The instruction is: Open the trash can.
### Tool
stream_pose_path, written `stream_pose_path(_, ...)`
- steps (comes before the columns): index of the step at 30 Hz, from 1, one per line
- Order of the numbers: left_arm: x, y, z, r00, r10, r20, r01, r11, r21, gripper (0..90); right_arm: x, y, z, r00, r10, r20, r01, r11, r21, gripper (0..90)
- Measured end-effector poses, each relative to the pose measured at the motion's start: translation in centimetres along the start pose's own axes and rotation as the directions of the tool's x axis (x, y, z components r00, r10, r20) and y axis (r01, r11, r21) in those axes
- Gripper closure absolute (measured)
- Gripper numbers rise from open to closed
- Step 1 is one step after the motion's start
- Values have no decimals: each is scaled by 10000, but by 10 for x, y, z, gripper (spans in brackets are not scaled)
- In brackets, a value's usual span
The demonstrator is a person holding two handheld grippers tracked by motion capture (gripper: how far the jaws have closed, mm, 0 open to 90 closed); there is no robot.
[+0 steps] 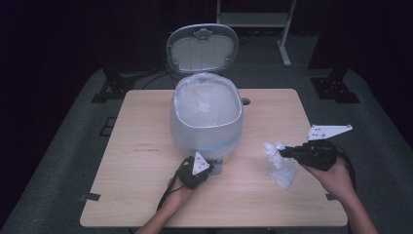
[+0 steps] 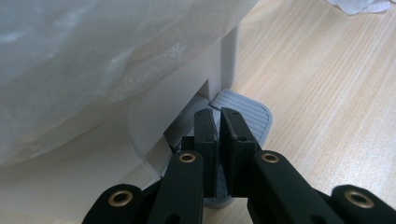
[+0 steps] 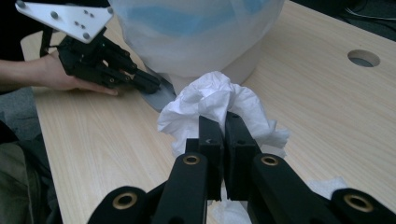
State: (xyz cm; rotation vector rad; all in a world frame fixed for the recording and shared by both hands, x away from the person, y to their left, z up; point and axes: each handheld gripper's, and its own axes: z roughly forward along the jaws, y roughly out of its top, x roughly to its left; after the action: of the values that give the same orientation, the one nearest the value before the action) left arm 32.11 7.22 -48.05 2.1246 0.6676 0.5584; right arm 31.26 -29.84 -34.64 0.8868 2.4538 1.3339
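Pressing down on grey pedal (image 2: pixel 243 112) of white bin (image 1: pixel 207 122) with left gripper (image 2: pixel 218 122), jaws closed with nothing between them, tips resting on ribbed pedal. Bin lid (image 1: pixel 202 48) standing open, plastic liner (image 1: pixel 207 100) showing inside. We're pinching crumpled white tissue (image 3: pixel 219 105) in right gripper (image 3: pixel 219 126), jaws clamped tight on it. Tissue hanging above wooden table (image 1: pixel 136 180), right of bin, well apart from its open mouth. We're also seeing second bit of tissue (image 3: pixel 327 186) lying on table beneath.
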Motion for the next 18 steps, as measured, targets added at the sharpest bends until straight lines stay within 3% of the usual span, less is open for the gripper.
stream_pose_path(9,-1,0,0,9999,104,-60,-103,9999,57,857,1,15,-2,9998,38,-172,-41,9999,-158,868)
stream_pose_path(18,-1,0,0,10000,-38,11,38,10000,-32,857,4,34,-1,9993,-192,-324,187,9997,-162,869)
